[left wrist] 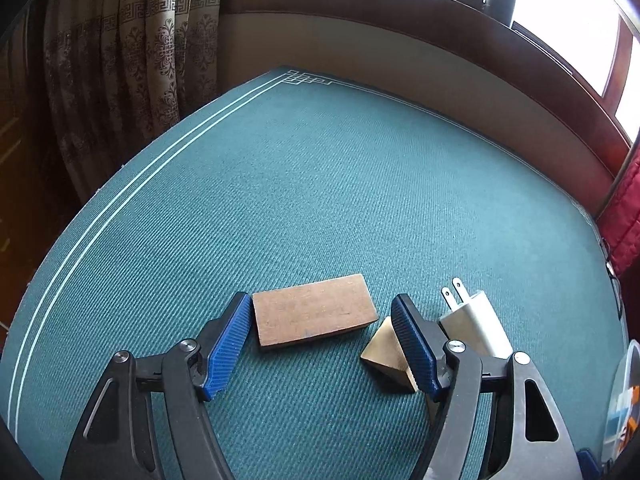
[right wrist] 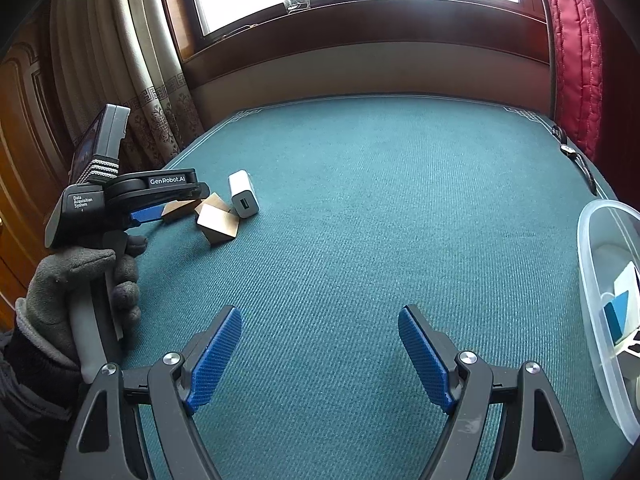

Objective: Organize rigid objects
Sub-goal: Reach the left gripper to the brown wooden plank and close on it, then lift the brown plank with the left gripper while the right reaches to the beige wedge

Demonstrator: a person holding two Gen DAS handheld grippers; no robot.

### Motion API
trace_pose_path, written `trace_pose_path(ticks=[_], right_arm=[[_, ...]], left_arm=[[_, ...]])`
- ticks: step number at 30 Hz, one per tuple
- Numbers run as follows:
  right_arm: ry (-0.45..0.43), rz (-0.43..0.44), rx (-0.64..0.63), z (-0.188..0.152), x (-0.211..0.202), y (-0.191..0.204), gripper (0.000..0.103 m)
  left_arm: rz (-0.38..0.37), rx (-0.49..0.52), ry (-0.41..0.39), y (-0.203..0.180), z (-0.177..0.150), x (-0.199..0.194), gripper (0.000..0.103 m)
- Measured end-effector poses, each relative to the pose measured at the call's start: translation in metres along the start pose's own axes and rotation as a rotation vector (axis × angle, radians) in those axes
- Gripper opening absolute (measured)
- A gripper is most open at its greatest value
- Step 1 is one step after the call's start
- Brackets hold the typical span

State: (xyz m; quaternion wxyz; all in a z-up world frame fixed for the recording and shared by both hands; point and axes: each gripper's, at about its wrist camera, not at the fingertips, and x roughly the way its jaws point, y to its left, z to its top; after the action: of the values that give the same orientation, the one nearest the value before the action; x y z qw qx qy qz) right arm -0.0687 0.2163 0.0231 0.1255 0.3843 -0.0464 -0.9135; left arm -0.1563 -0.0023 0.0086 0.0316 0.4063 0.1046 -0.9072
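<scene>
— On the green woven table mat [left wrist: 320, 184], leftmost?
— Left gripper [left wrist: 320, 332], jaws spread, flat brown rectangular wooden block [left wrist: 314, 310] between its blue fingers [left wrist: 226, 346].
— Next?
— Tan wooden triangular wedge [left wrist: 386, 354], then white plastic plug adapter [left wrist: 476, 326].
— Rightmost?
— Right gripper [right wrist: 320, 354], jaws spread, holding nothing; clear plastic tub [right wrist: 592, 280] beside it.

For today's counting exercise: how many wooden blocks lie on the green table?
2. A flat rectangular block lies between the open left gripper's fingers. A triangular block sits just right of it, beside the white charger. The gripper may hide more.
</scene>
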Motion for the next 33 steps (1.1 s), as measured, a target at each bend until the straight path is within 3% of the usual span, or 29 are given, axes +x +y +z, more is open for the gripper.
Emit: trace_pose_path(ticks=[9,19,33], right_arm=[[0.014,-0.013,-0.015,-0.004,0.005,0.003,0.084],[0.075,0.017,-0.085,0.005,0.017,0.015,0.084],[0.087,-0.001,-0.194,0.049,0.074,0.047,0.084]], left_arm=[[-0.057,0.017,-0.037,0.005,-0.002,-0.011,0.063],[-0.024,0.091,-0.169,0.005,-0.005,-0.051,0.063],[-0.007,0.039,-0.146,0.027,-0.006,-0.044,0.063]])
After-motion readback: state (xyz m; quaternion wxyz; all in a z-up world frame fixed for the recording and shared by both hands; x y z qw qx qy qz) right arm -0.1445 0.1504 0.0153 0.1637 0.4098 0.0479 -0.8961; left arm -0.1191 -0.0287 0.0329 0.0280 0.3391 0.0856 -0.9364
